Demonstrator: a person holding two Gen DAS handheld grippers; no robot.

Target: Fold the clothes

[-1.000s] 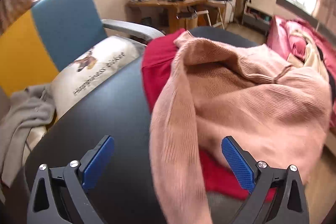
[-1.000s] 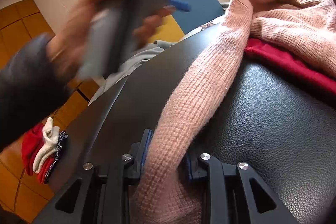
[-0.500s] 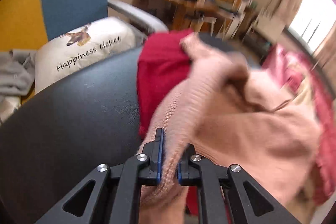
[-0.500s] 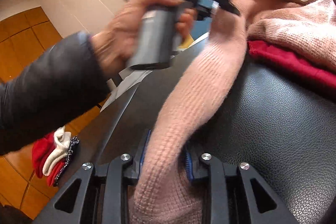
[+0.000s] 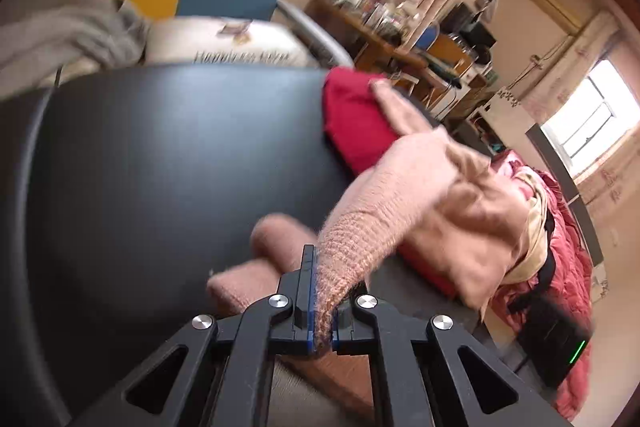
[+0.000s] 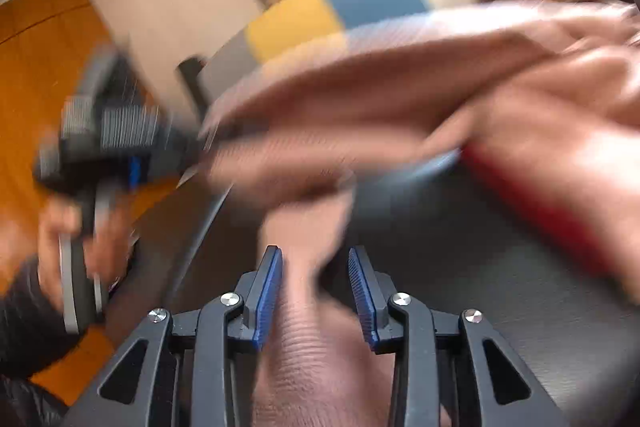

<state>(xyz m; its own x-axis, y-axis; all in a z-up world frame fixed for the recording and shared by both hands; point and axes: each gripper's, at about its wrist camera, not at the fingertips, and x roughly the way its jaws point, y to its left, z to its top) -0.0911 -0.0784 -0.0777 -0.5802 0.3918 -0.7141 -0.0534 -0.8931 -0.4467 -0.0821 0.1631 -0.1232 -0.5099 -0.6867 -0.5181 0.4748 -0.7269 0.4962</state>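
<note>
On the left, the left tongs [image 5: 322, 301] were clamped narrow on a stretch of the pink knitted sweater [image 5: 460, 203], most likely a sleeve. From that pinch the knit ran forward and to the right, rising to the bulk of the garment, which lay heaped over a red garment [image 5: 352, 119] on the black leather-like surface [image 5: 160, 167]. That line was the relation the next move seemed to depend on: the sleeve's long axis pointed away from the left tongs toward the sweater body, so the left side was the nearer one to carry it across. A second pink roll lay on the surface just left of the pinch, probably the other sleeve.

Further right, the right tongs [image 6: 316, 291] stood part-way open, their blue pads [image 6: 268, 295] on either side of a band of the same knit without visibly pressing it; whether they touched it could not be told. The sweater stretched from there up and to the right.

The right wrist view was heavily smeared by motion. The left hand [image 6: 72, 227] and its tool showed only as a blur at its left edge, and the sweater's folds, hem and collar could not be made out in either view.
</note>
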